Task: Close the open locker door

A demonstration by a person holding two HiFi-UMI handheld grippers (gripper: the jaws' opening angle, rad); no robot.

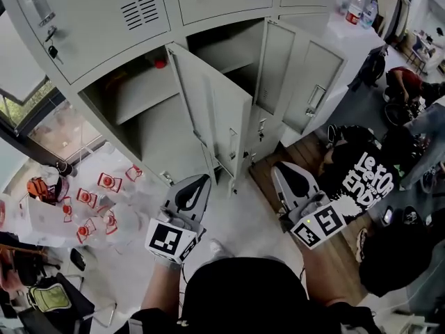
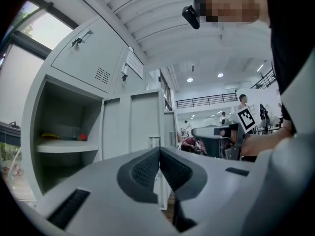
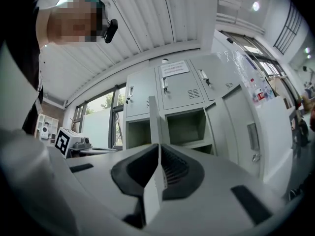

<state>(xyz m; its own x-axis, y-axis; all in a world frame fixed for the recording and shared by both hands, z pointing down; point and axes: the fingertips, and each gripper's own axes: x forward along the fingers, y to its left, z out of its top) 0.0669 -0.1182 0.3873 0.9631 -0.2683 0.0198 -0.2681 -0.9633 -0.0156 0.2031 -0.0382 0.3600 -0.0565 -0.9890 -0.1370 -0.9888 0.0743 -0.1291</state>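
A grey locker bank [image 1: 104, 19] fills the far side. Its middle door [image 1: 221, 120] stands swung out toward me, edge-on, leaving an open compartment [image 1: 132, 106] with a shelf and a small red item [image 1: 160, 63]. A second door [image 1: 311, 82] hangs open at the right. My left gripper [image 1: 202, 180] is shut and empty, just short of the middle door's lower corner. My right gripper [image 1: 279, 168] is shut and empty too, to the right of that door. In the left gripper view the left gripper [image 2: 159, 154] faces the door [image 2: 132, 127]. The right gripper [image 3: 158, 151] lines up with the door's thin edge [image 3: 153, 117].
Red-and-white packets [image 1: 104, 204] lie scattered on the floor at the left, beside bags [image 1: 45, 186]. A person in a black printed shirt [image 1: 365, 176] crouches at the right on wooden flooring. Bottles [image 1: 356, 7] stand on a white surface at the far right.
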